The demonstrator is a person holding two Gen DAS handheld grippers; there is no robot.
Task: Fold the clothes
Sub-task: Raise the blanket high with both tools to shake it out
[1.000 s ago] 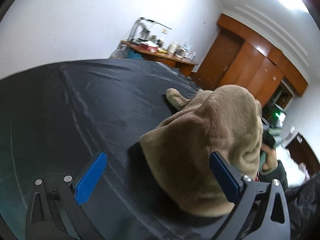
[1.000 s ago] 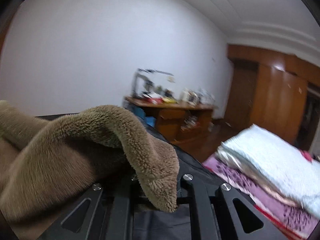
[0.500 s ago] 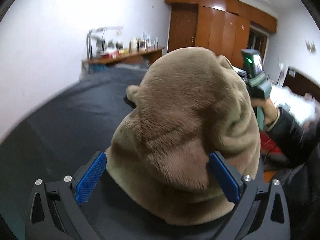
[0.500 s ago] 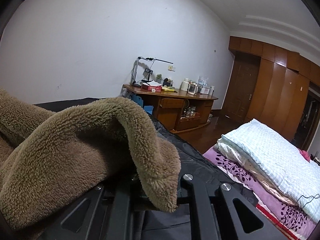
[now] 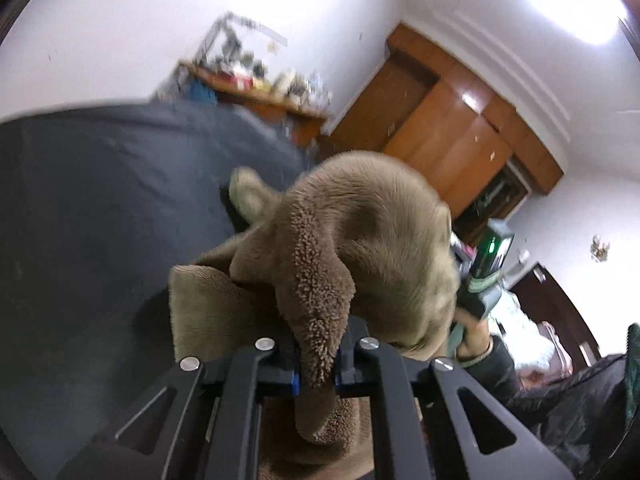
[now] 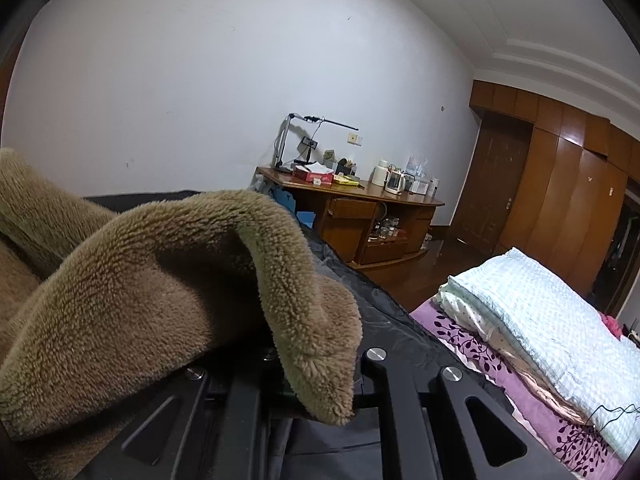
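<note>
Step in hand: both grippers pinching brown fleece garment (image 5: 360, 248), lifted off dark sheet (image 5: 100, 200).
Left gripper (image 5: 316, 374) clamped on near fold.
Right gripper (image 6: 320, 392) clamped on another edge.
Next, likely: spread garment flat, align edges.
Garment's shape and far end hidden; left view blurred.
</note>
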